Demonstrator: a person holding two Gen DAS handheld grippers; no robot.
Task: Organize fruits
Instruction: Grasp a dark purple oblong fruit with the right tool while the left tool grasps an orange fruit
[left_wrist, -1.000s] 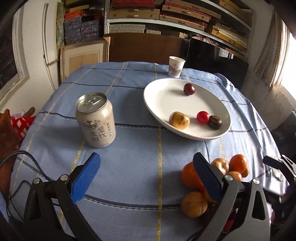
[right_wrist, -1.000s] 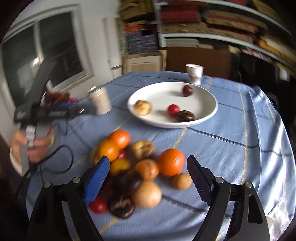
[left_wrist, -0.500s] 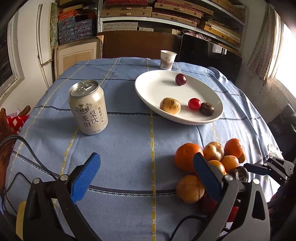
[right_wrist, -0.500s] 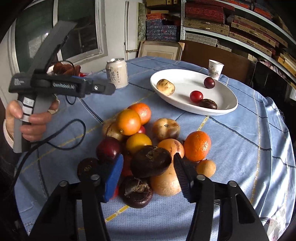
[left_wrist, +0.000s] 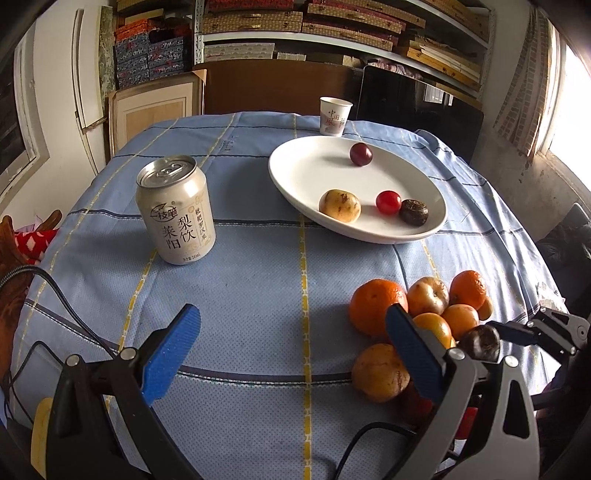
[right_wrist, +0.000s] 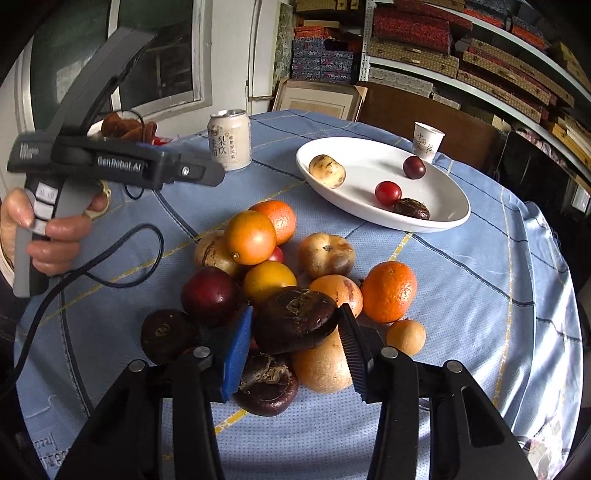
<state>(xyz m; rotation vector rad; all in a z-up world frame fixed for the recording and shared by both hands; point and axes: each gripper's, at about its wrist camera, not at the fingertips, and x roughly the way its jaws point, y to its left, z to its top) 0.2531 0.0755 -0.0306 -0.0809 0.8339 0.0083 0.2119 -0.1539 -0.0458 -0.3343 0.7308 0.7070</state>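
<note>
At the table's near edge, over the fruit pile (right_wrist: 280, 266), my right gripper (right_wrist: 295, 328) has just closed on a dark fruit (right_wrist: 295, 319); it looks seated. Left gripper (left_wrist: 291, 347) hangs wide, empty. Next: plate (right_wrist: 454, 210).

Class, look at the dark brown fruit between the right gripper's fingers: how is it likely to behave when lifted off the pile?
The dark brown fruit looks rounded and glossy, so it may slip or rotate between the fingers. It seems firm, keeping its shape as the jaws have just been closing on it. Lifting it might let neighbours roll, such as the pale fruit beneath.
</note>
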